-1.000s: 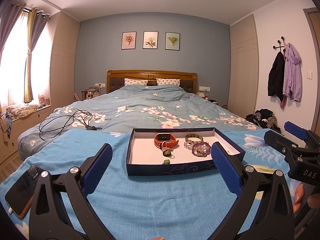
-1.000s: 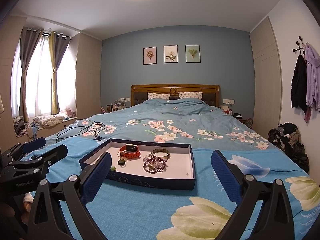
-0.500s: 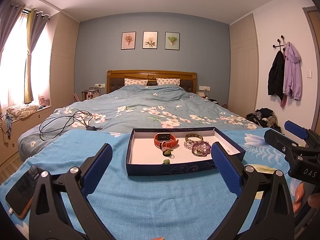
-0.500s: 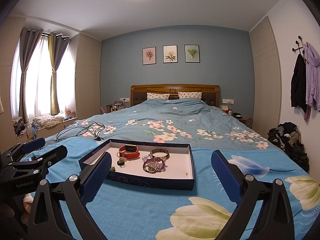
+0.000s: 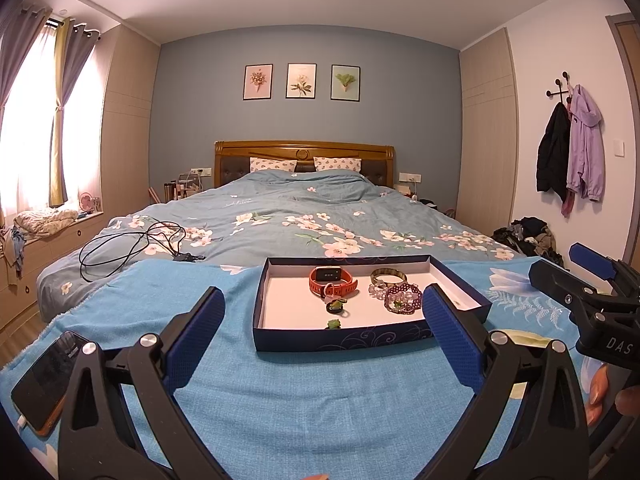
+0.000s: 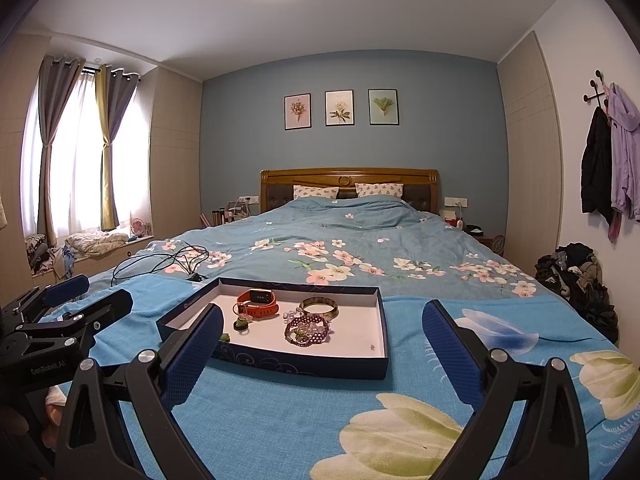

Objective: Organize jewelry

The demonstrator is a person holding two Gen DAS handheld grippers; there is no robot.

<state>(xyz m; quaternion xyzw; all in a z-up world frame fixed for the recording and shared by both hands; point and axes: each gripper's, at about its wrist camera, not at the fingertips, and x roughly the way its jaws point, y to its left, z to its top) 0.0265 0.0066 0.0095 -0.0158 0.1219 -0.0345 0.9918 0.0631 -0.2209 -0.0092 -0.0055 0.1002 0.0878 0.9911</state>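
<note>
A dark blue box (image 5: 340, 338) with a white floor lies on the blue cloth on the bed; it also shows in the right wrist view (image 6: 304, 362). Inside lie an orange watch (image 5: 332, 280) (image 6: 258, 304), a brown bangle (image 5: 388, 278) (image 6: 319, 307), a purple bead bracelet (image 5: 403, 299) (image 6: 307, 332), a dark ring (image 5: 335, 306) (image 6: 241, 324) and a small green piece (image 5: 333, 323) (image 6: 225, 337). My left gripper (image 5: 323, 334) is open and empty, short of the box. My right gripper (image 6: 322, 344) is open and empty, to the right of it.
A phone (image 5: 44, 380) lies on the cloth at the near left. A black cable (image 5: 132, 244) is coiled on the floral quilt beyond. A clothes pile (image 6: 576, 280) sits on the floor at the right wall, under hanging coats (image 5: 572, 148).
</note>
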